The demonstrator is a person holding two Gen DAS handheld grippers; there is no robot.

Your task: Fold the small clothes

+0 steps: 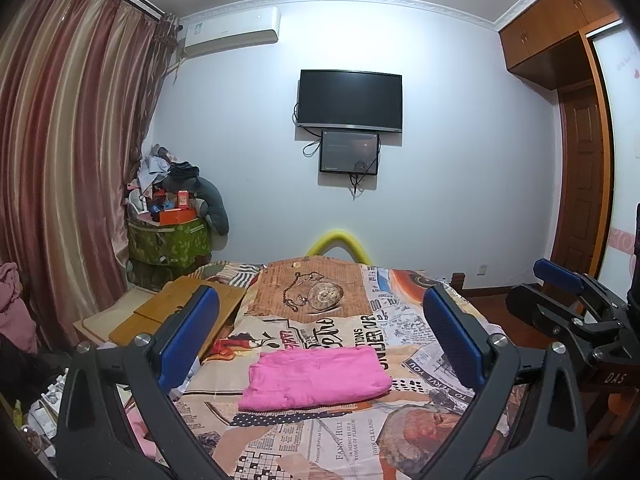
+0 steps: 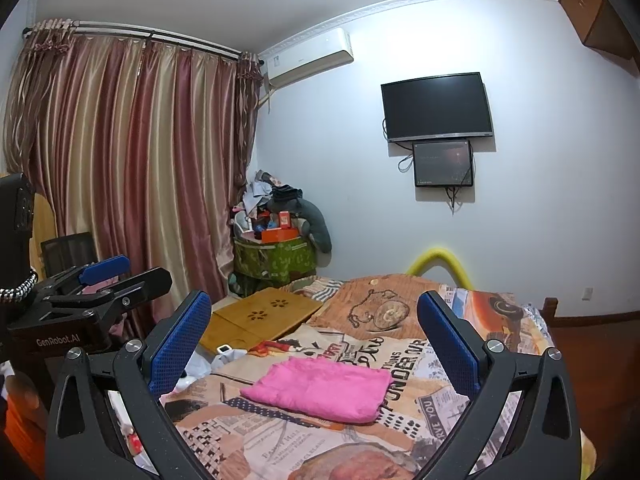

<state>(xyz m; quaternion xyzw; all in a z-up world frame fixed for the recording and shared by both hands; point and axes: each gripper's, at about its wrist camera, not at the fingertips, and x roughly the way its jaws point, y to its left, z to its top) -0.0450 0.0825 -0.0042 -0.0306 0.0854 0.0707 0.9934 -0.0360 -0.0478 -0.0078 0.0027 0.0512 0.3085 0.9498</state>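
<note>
A pink garment (image 1: pixel 316 378) lies folded into a flat rectangle on the printed bedspread (image 1: pixel 320 308); it also shows in the right wrist view (image 2: pixel 324 388). My left gripper (image 1: pixel 320 332) is open and empty, held above and behind the garment, not touching it. My right gripper (image 2: pixel 316 340) is open and empty too, likewise held above the garment. The right gripper shows at the right edge of the left wrist view (image 1: pixel 568 292); the left gripper shows at the left edge of the right wrist view (image 2: pixel 112 276).
A wooden lap desk (image 2: pixel 260 316) lies at the bed's left edge beside a small white device (image 2: pixel 224 350). A green bin piled with clutter (image 1: pixel 168 236) stands in the corner by the curtain (image 1: pixel 72 152). Pink cloth (image 1: pixel 12 304) hangs at far left. A wooden floor (image 2: pixel 592 344) lies right of the bed.
</note>
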